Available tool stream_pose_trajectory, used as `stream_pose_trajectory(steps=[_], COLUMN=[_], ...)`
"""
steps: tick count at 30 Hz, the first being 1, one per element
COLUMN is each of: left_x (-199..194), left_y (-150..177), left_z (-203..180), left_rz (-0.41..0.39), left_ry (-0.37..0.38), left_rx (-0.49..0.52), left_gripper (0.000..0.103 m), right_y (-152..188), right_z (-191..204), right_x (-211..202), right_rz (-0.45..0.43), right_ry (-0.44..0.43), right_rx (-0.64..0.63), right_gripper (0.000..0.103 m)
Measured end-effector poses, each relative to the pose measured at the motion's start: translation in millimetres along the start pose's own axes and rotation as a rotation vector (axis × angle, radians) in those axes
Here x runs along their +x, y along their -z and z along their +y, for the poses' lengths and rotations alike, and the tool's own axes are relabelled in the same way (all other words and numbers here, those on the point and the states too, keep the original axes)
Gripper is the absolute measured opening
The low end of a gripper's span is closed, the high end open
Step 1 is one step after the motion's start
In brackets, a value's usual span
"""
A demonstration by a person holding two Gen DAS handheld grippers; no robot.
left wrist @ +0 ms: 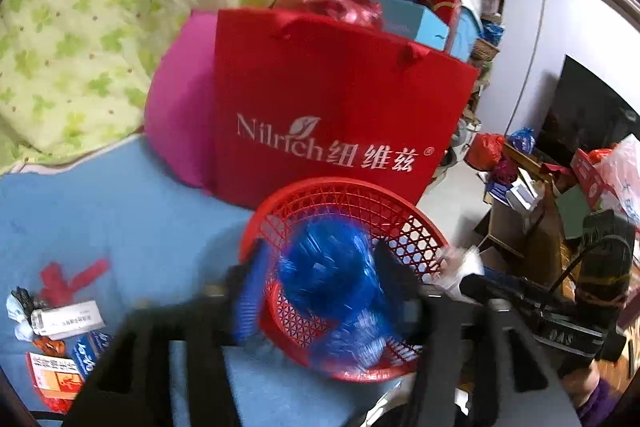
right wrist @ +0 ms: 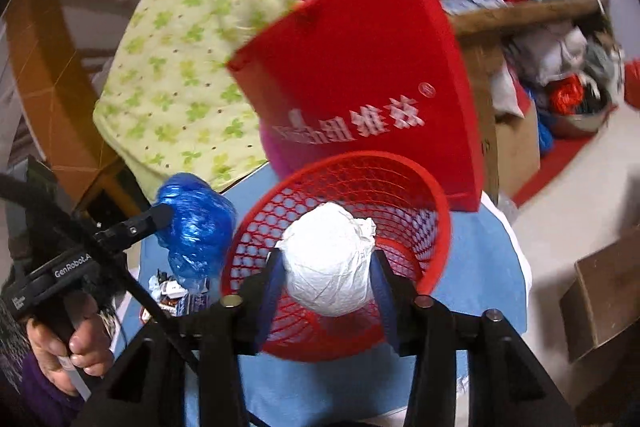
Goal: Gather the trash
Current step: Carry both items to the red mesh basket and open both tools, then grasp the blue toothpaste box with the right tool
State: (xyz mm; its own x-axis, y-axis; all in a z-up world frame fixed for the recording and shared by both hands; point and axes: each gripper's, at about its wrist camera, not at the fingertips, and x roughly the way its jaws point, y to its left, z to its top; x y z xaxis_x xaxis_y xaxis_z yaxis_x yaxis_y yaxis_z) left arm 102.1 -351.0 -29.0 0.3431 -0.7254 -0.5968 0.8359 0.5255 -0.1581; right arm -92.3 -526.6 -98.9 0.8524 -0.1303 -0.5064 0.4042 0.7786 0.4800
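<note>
Left wrist view: my left gripper stands half open around the blue plastic bag, just above the red basket; whether its pads press the bag I cannot tell.

Right wrist view: my right gripper is half open, the white paper ball between its fingers over the basket.

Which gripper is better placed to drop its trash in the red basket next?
Right. Its white wad sits between the right gripper's fingers directly over the red basket's mouth. The left gripper's blue bag hangs beside the rim, outside it.
</note>
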Motion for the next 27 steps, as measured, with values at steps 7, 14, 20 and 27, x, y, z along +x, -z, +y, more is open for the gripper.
stream_pose_trajectory(steps=[7,14,20,27], left_x=[-42,-147,-189,-174], left_y=[26,99,167,190], left_z=[47,163,232,252], left_rz=[-0.058,-0.080,-0.020,0.001], left_ry=[-0.151,-0.542,-0.672,-0.603], left_rx=[-0.006,-0.130,-0.294,-0.353], left_gripper=[0.060,0.064,0.064,0.064], right_y=[0,14,47,89], right_z=[11,93,173,218], right_x=[0,-8,42,162], right_rz=[-0.045,-0.096,0.071,0.380], right_ry=[-0.045,-0.210,-0.343,-0.305], right_rx=[-0.023,-0.186,-0.268,-0.248], right_gripper=[0.070,0.070,0.070,0.070])
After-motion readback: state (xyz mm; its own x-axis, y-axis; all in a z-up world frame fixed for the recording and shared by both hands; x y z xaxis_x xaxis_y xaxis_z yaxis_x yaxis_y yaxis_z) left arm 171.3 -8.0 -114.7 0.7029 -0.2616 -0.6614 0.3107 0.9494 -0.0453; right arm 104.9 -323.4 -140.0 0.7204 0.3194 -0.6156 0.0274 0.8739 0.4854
